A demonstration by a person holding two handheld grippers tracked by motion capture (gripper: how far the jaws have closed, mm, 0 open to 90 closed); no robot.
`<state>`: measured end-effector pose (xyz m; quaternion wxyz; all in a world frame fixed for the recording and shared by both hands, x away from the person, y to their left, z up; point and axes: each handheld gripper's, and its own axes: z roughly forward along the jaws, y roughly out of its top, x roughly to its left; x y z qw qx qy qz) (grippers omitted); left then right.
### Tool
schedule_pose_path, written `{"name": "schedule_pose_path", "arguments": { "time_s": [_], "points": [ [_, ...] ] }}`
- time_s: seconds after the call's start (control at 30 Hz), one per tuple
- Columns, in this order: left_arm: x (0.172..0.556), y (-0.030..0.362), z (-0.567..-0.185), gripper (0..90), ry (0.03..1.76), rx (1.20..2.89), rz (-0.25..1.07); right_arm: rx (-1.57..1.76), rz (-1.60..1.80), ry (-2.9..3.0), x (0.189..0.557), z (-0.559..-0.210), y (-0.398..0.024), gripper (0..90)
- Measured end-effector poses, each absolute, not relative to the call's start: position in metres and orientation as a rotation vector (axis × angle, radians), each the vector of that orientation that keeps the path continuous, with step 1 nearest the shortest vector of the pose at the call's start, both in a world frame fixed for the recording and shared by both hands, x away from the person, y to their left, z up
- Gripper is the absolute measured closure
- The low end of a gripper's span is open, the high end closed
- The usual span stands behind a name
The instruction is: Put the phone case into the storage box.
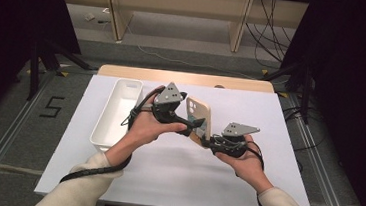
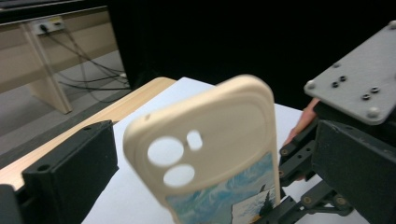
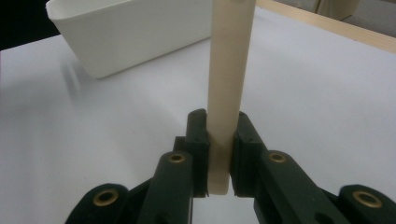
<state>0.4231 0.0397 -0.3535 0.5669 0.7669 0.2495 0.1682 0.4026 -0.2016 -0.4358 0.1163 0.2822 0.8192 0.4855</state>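
Cream soft phone case [image 1: 199, 115], upright: right claw [image 3: 219, 154] clenched on its edge, presenting it; left claw [image 1: 189, 126] released alongside.

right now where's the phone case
In the high view the phone case stands upright above the table's middle, pinched at its lower end by the right claw, right of the white bin.

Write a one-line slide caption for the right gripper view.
Right gripper clamps the lower edge of an upright cream phone case, seen edge-on, with a white bin behind.
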Motion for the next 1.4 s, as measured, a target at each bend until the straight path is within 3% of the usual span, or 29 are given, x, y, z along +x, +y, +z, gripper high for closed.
{"name": "schedule_pose_path", "arguments": {
  "time_s": [1.17, 1.4],
  "points": [
    [0.432, 0.024, -0.361, 0.0, 0.718, 1.737, 0.428, 0.879, 1.426, 2.320, 0.399, -0.437, -0.183, 80.5],
    [0.431, 0.024, -0.361, 5.0, 0.734, 1.713, 0.432, 0.883, 1.423, 2.315, 0.399, -0.437, -0.183, 80.5]
  ]
}}
